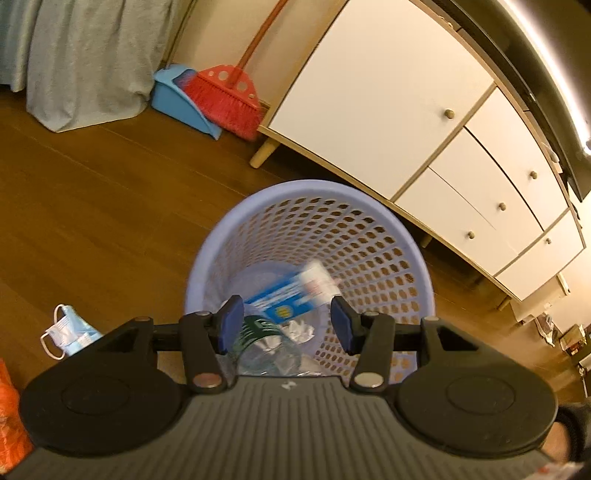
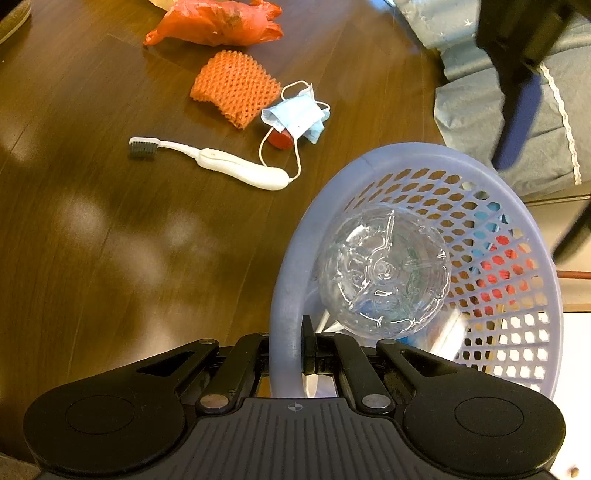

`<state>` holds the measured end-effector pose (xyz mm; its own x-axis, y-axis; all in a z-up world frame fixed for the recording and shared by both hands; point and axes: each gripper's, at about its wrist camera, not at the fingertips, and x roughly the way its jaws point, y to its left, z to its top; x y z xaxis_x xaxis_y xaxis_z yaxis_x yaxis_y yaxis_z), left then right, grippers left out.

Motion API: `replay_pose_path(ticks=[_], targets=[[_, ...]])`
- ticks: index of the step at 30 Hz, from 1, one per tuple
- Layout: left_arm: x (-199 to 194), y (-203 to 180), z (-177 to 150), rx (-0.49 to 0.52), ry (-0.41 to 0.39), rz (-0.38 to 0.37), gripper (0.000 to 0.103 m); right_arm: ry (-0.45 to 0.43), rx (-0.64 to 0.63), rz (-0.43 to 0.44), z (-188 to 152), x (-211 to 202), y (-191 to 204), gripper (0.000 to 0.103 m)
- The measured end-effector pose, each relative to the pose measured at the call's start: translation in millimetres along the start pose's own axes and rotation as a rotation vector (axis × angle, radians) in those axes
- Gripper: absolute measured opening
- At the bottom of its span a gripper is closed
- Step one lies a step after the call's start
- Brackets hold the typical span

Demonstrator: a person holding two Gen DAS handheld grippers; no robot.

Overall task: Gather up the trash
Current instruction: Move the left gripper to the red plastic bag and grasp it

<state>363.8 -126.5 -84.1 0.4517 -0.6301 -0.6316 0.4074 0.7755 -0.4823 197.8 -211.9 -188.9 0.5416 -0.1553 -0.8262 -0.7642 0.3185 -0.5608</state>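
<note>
the left gripper (image 1: 287, 325) hangs over the mouth of a pale blue perforated basket (image 1: 388, 236), its blue-padded jaws spread wide with nothing between them. below it, inside the basket, a blue and white carton (image 1: 291, 295) shows blurred, so whether it is lying there or falling cannot be told; beside it sit a crumpled bit of foil (image 1: 299, 330) and a clear plastic bottle (image 1: 266, 350) with a dark green label. the right gripper (image 2: 291, 350) has its jaws pinched tight on the basket's rim (image 2: 284, 314), one finger inside the wall and one outside. from that side the bottle's clear ribbed base (image 2: 384, 273) faces up, leaning against the near inner wall. on the dark wood floor (image 2: 92, 240), still outside the basket, lie a white toothbrush (image 2: 221, 162), a light blue face mask (image 2: 295, 114) whose ear loop touches the brush handle, a small red cap (image 2: 279, 139) partly under the mask, an orange foam net sleeve (image 2: 234, 86) just beside the mask, and a crumpled orange plastic bag (image 2: 218, 24) farther off. in the left view the basket stands close to a white cabinet (image 1: 380, 92) on wooden legs; a red broom (image 1: 225, 99) and blue dustpan (image 1: 173, 92) lean in the corner, next to a grey cloth (image 1: 85, 55) hanging to the floor.
</note>
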Motion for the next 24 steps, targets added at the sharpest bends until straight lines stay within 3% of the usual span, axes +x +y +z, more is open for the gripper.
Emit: replay_pose_path(ticks=[6,14,24], targets=[[-12.8,33.2,-2.3,-0.063,-0.017,0.057,0.046,-0.002,0.003,-0.001,-0.7,-0.9,-0.8,0.000],[-42.5,92.9,-3.1,-0.150,-0.068,0.188,0.046,0.000,0.005,-0.001,0.0,-1.6,-0.2,0.000],[-88.8,184.3,-39.0,-0.323,-0.081,0.373,0.053,-0.002,0.002,-0.003,0.8,-2.6,0.8,0.000]])
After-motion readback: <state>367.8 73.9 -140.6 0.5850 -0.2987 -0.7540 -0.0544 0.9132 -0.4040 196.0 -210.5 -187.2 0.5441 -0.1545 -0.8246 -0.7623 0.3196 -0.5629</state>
